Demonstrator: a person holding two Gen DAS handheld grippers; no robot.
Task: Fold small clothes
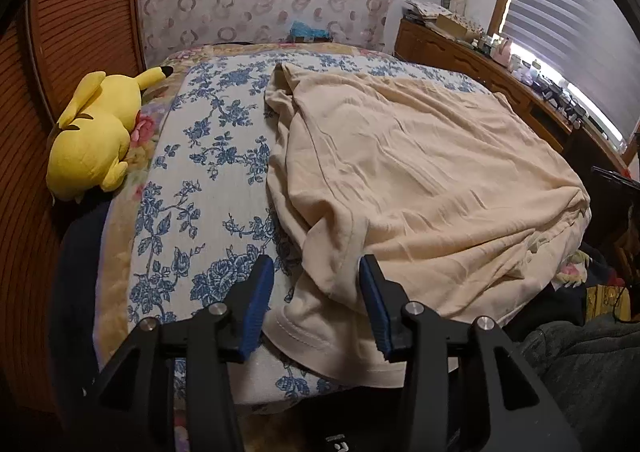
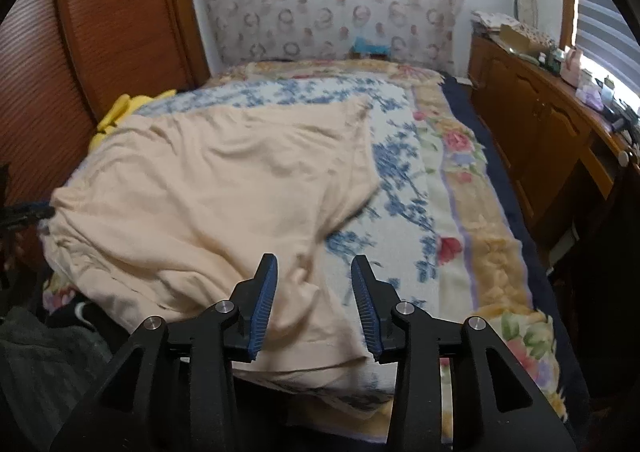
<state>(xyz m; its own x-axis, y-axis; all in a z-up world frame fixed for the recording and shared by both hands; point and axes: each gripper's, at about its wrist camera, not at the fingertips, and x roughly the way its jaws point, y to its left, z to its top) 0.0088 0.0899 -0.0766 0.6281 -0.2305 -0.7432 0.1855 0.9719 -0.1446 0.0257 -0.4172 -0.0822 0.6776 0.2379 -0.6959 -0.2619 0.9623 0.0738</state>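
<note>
You held both grippers, left gripper and right gripper, jaws apart over the cream shirt at the bed's near edge.

Honestly nothing readable in either view, no brand, label, number or sign that I can make out. The only thing close is a small white mark on the black body of the left gripper at the very bottom edge of its own camera view, and it's cut off and too small to read. The bits and boxes on the wooden dresser by the window are too tiny and blurry to show any print either.
</note>
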